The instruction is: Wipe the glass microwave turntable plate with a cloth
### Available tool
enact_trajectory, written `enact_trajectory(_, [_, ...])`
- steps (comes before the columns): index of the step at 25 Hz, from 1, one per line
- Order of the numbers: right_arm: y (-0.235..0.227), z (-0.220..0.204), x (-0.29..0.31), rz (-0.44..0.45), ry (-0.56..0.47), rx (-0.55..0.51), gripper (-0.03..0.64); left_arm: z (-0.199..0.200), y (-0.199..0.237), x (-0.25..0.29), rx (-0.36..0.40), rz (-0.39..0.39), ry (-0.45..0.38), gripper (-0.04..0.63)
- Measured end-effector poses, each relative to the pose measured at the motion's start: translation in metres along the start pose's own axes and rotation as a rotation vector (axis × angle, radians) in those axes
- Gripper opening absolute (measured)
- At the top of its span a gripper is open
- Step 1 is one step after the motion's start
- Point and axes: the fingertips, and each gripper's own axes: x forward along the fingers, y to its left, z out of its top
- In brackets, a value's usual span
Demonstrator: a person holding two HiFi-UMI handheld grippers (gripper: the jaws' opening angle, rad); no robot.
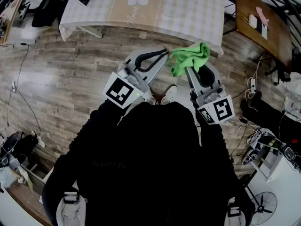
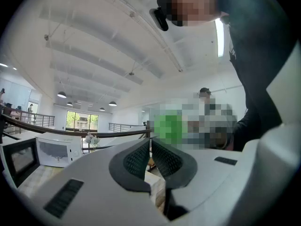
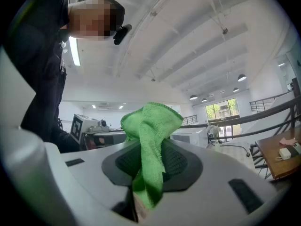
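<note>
My right hand-held gripper point(image 3: 149, 147) is clamped on the green cloth point(image 3: 151, 122). The cloth is pinched between the two ribbed pads. A bunched fold stands above the tips and a tail hangs down into the gap behind them.

My left hand-held gripper point(image 2: 150, 144) is closed, pads together, with nothing between them. Seen from my head, its tips lie just beside the cloth's left edge. I cannot tell whether they touch.

Both hand-held grippers are held up in front of my chest, above the wood floor point(image 1: 70, 65), and they angle in toward each other. My shoes point(image 1: 170, 94) are below them.

Ahead of both sets of tips is the surface point(image 1: 197, 18), covered in a checked cloth. Its near edge runs across just beyond the green cloth, with a strip of floor between. I cannot make out the glass plate on it.

Off to the right of my right hand-held gripper stands a wooden desk point(image 1: 263, 32), well apart, with cables point(image 1: 251, 86) on the floor below it. To the left of my left hand-held gripper the floor is open. In that gripper's view a white microwave point(image 2: 54, 150) sits far off to the left.
</note>
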Motion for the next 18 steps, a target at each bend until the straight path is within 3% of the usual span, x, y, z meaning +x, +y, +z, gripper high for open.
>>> enact_trajectory(7, [0.002,0.003,-0.006,0.003,-0.010,-0.006,0.109,0.004,-0.017,-0.004,0.024,-0.011,-0.028,0.028])
enact_trajectory(18, [-0.039,0.012,-0.021,-0.009,-0.028,-0.032,0.114,0.011,-0.015,0.023,0.012,0.069,-0.047,0.028])
